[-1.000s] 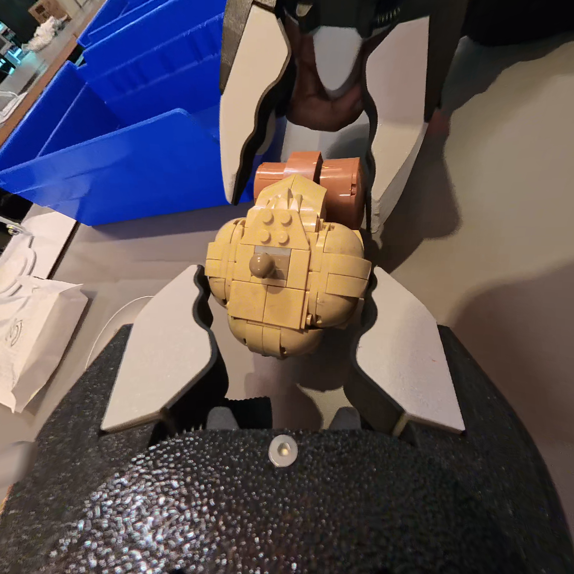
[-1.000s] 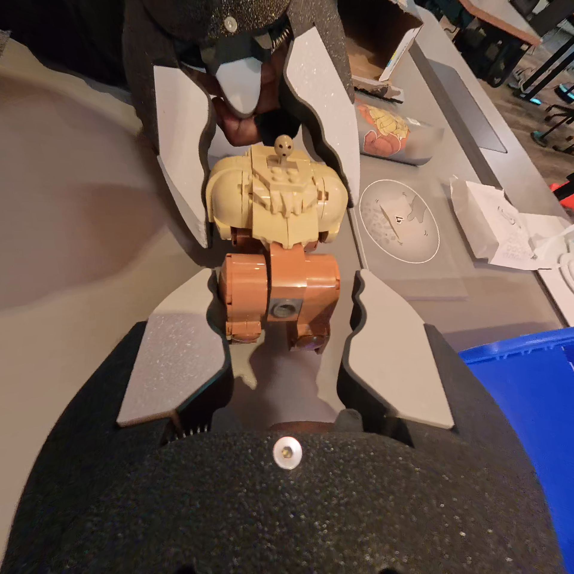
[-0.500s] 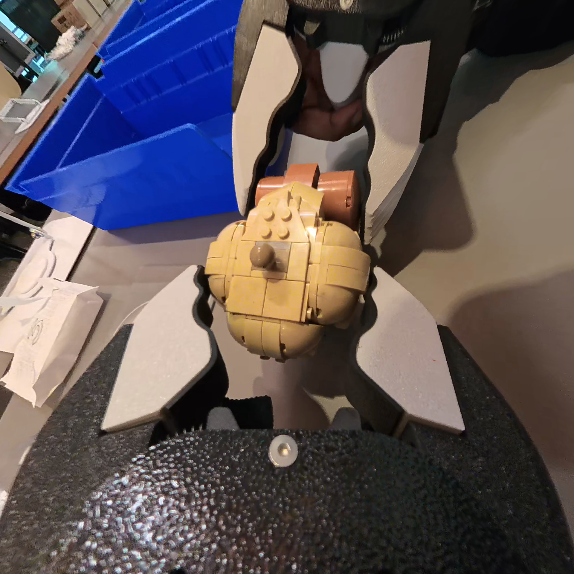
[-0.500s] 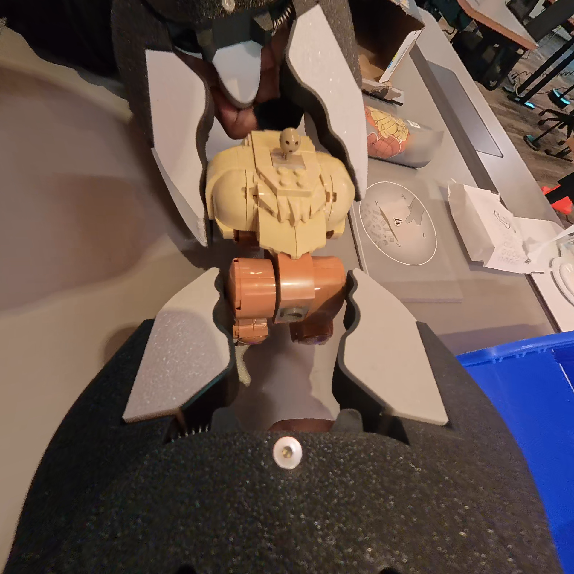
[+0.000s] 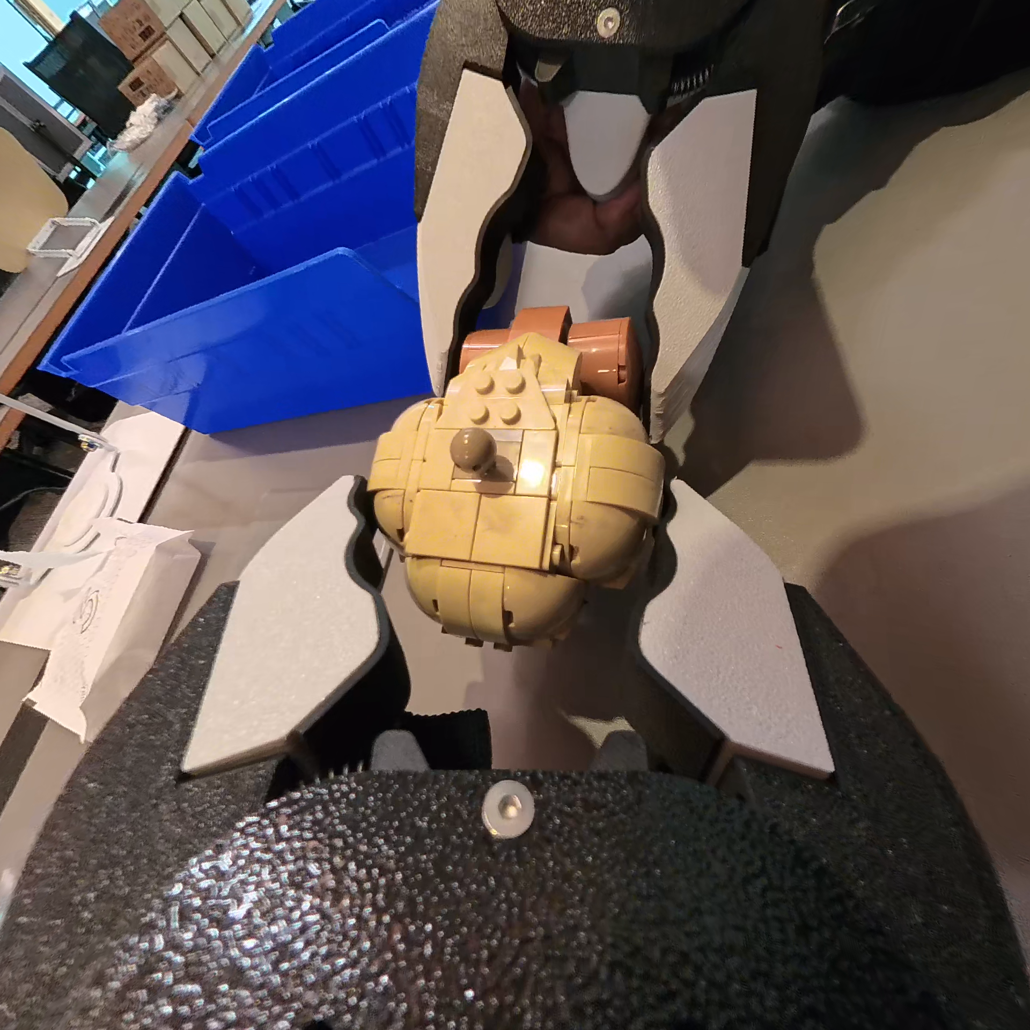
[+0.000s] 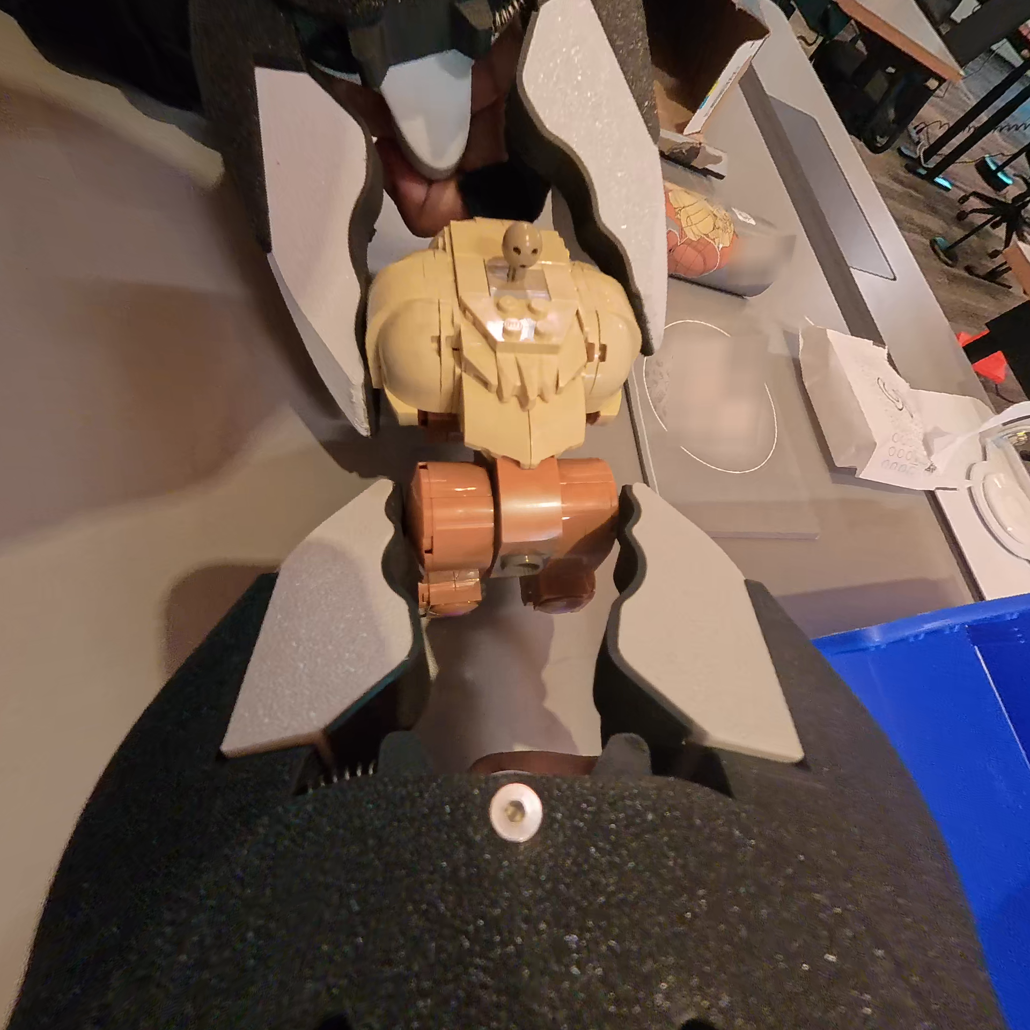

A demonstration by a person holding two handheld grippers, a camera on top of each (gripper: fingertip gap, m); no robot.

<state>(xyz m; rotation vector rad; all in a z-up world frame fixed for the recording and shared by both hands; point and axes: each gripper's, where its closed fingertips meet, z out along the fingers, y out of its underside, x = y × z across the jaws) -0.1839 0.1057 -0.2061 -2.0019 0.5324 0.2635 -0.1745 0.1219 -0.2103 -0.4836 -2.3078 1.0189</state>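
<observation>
Right tongs (image 6: 510,521) have tightened onto the brown legs (image 6: 513,504); left tongs (image 5: 515,501) pinch the tan body (image 5: 518,501), figure spanning between them.

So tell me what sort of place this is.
Probably a workshop or lab-style office: a long grey worktable, a row of blue storage bins, stacked cardboard boxes by a window, and desks with office chairs behind.

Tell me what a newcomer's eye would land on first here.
A brick-built figure held off the grey table between two facing grippers: the left gripper clamps its tan upper body, the right gripper its brown lower section. Next, bright blue bins beside them.
</observation>
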